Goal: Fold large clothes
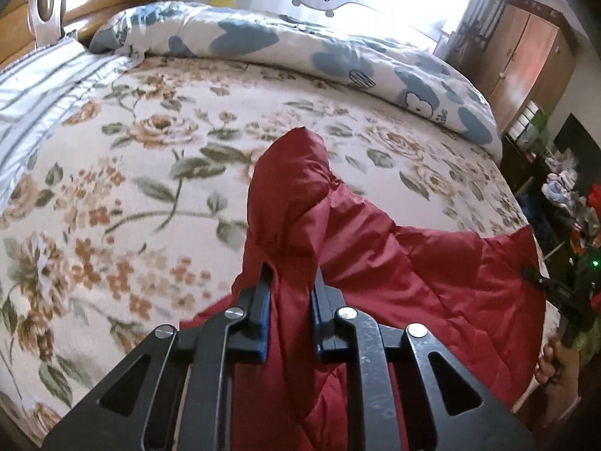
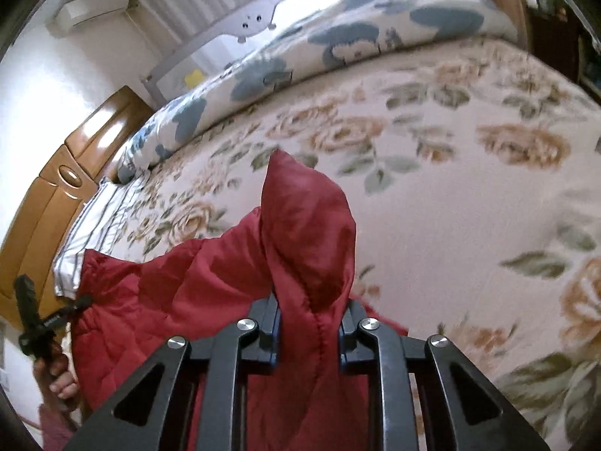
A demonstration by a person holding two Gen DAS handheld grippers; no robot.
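A dark red quilted garment (image 1: 394,263) hangs stretched above the floral bed cover (image 1: 150,158). My left gripper (image 1: 291,282) is shut on one bunched corner of it, and the cloth sticks up in a peak past the fingertips. In the right wrist view my right gripper (image 2: 310,308) is shut on another corner of the red garment (image 2: 180,285), which also rises in a peak. Each view shows the other gripper at the garment's far edge: the right gripper (image 1: 541,285) with a hand behind it, and the left gripper (image 2: 75,306), likewise hand-held.
A blue-and-white rolled duvet (image 1: 338,56) lies along the far side of the bed. A striped pillow (image 1: 41,90) rests by the wooden headboard (image 1: 45,3). A wooden wardrobe (image 1: 526,60) and cluttered shelves (image 1: 563,195) stand beyond the bed's right edge.
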